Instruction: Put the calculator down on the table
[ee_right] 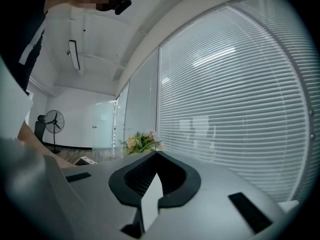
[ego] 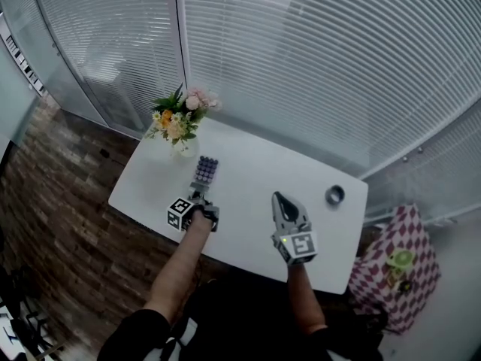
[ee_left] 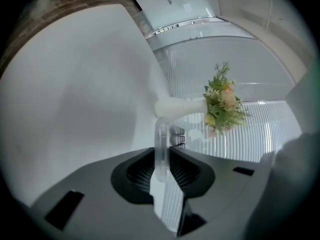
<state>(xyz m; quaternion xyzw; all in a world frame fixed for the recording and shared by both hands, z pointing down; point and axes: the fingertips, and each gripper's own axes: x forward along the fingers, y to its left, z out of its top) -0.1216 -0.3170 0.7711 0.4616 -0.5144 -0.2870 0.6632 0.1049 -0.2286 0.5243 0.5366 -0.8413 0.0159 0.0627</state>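
Your right gripper (ego: 279, 199) hovers over the near middle of the table (ego: 248, 164), nearly level, jaws together on nothing. Your left arm reaches farther left, the left gripper (ego: 201, 196) tipped down, jaws narrow and clamped on the calculator (ego: 207, 170) by its near edge, over the far left. It's probably light, stiff, slick plastic, so that thin edge grip could pivot. Just beyond stands the flower vase (ego: 179, 126).

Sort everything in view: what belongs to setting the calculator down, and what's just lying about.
Job: calculator; left gripper, shut on it; white table.
Lying about: vase of flowers; grey ring; right gripper, shut and empty.
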